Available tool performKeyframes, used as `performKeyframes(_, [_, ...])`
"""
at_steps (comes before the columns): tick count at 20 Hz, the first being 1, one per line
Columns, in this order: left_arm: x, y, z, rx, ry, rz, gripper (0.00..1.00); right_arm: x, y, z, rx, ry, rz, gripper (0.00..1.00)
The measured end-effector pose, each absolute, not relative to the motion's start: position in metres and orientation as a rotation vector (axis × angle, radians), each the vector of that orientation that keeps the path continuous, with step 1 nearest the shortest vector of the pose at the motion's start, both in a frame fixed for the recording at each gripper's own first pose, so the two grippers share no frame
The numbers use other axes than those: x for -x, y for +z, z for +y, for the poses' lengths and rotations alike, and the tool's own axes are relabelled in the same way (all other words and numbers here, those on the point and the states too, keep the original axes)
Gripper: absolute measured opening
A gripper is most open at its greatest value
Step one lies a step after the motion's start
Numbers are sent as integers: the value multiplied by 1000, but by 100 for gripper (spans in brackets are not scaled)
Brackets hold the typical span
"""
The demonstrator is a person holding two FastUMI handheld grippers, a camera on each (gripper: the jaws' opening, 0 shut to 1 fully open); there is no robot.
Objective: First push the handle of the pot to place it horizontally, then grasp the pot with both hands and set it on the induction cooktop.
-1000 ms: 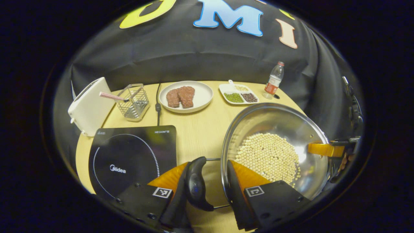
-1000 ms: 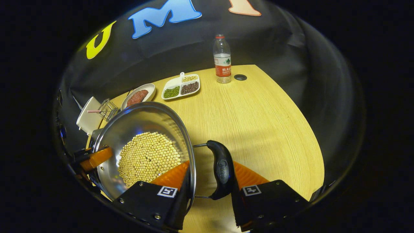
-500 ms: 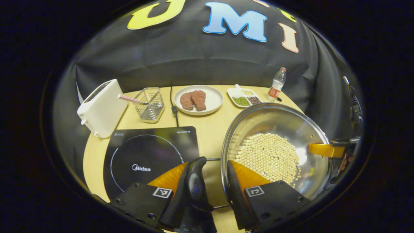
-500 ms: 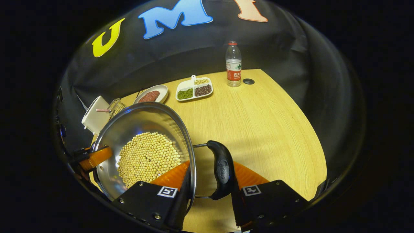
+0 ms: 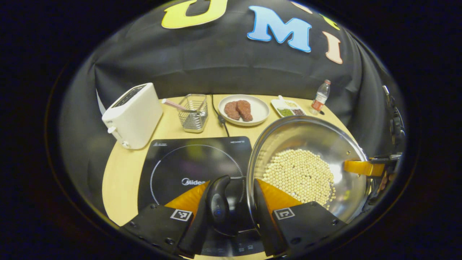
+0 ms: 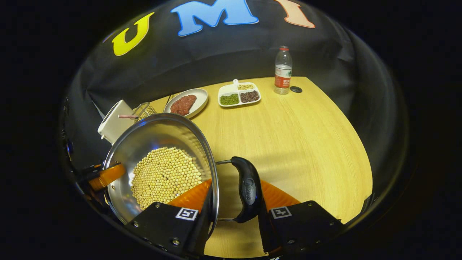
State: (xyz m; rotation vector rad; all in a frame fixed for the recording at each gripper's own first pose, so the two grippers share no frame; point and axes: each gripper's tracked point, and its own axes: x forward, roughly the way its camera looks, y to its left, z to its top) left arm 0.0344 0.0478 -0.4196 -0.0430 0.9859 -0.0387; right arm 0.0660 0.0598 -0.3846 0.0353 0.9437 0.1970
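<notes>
At the bottom of the left gripper view, your left gripper [image 5: 235,209] is holding one black side handle [image 5: 218,206] of the shiny steel pot filled with pale round beans [image 5: 306,169]; its jaws are narrowed around the handle and the pot's rim, one finger outside the handle, the other inside the rim. The pot is hanging over the right edge of the black glass induction cooktop [image 5: 180,162], which is lying on the pale wooden counter [image 5: 122,169]. At three o'clock in that view, the far gripper's finger is hooking over the pot's opposite rim.

In the right gripper view, your right gripper [image 6: 234,213] is clamping the other black handle [image 6: 247,191] and rim the same way, jaws partly closed on them. The pot [image 6: 162,169] is sitting at nine o'clock, above the counter [image 6: 288,144].
</notes>
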Motion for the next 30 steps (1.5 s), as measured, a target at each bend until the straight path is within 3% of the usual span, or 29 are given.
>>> performKeyframes(1, [-32, -419, 57, 45, -28, 986, 71, -66, -384, 69, -33, 204, 944, 58])
performKeyframes(5, [-22, -413, 93, 48, 11, 990, 64, -63, -386, 104, -25, 241, 948, 58])
performKeyframes(9, [-16, -410, 125, 44, 30, 988, 71, -58, -387, 135, -22, 261, 957, 58])
performKeyframes(10, [-17, -409, 132, 45, 35, 986, 64, -58, -388, 142, -23, 264, 960, 58])
performKeyframes(21, [-20, -414, 196, 59, 56, 993, 68, -61, -394, 202, -10, 269, 975, 58])
performKeyframes(25, [-24, -419, 209, 61, 57, 996, 64, -64, -395, 216, -5, 270, 980, 58])
performKeyframes(29, [-28, -423, 223, 66, 57, 1000, 68, -67, -398, 230, 0, 272, 985, 58])
performKeyframes(30, [-28, -426, 226, 68, 54, 1005, 64, -68, -399, 233, 6, 275, 985, 58])
